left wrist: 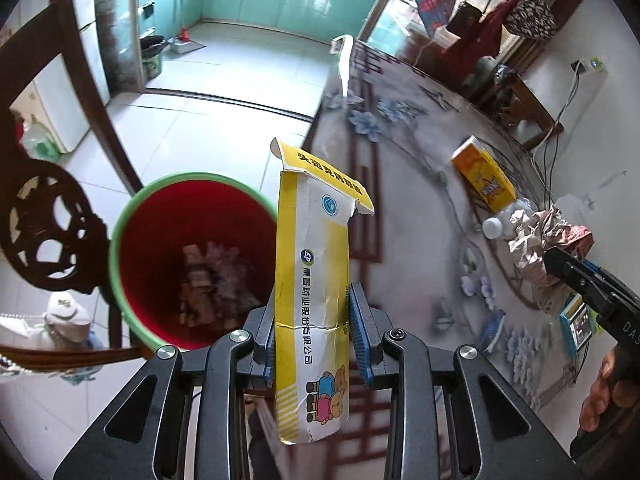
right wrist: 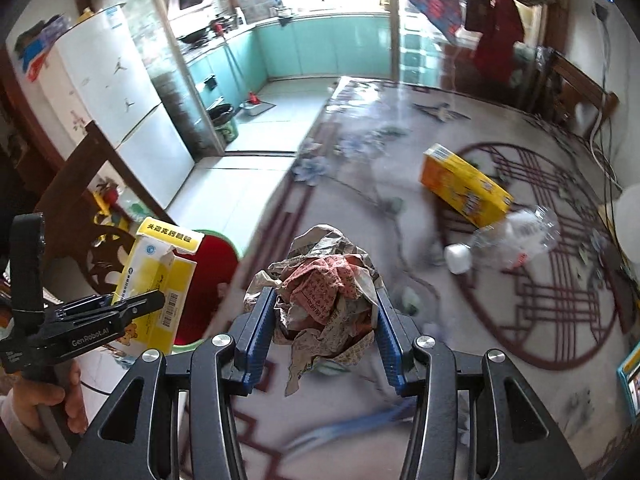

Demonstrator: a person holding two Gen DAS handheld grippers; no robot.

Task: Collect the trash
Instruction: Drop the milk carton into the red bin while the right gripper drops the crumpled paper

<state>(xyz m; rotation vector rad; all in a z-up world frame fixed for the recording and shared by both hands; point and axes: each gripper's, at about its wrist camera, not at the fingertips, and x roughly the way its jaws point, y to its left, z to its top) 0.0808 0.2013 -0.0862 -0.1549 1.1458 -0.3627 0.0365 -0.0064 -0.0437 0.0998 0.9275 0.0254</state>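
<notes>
My left gripper (left wrist: 312, 340) is shut on a flattened yellow and white carton (left wrist: 314, 292), held upright at the table's edge beside a red bin with a green rim (left wrist: 116, 248); paper scraps lie in the bin's bottom. My right gripper (right wrist: 326, 320) is shut on a crumpled ball of newspaper (right wrist: 324, 292) above the patterned table. From the right wrist view the left gripper (right wrist: 132, 308) holds the carton (right wrist: 160, 280) in front of the bin (right wrist: 212, 264). From the left wrist view the right gripper (left wrist: 560, 268) carries the paper ball (left wrist: 540, 236).
An orange box (right wrist: 464, 186) and an empty clear plastic bottle (right wrist: 508, 240) lie on the floral tablecloth (right wrist: 400, 160). A dark carved wooden chair (left wrist: 44, 216) stands left of the bin. A blue-framed object (left wrist: 578, 322) lies near the table's right side. Cables trail at the far right.
</notes>
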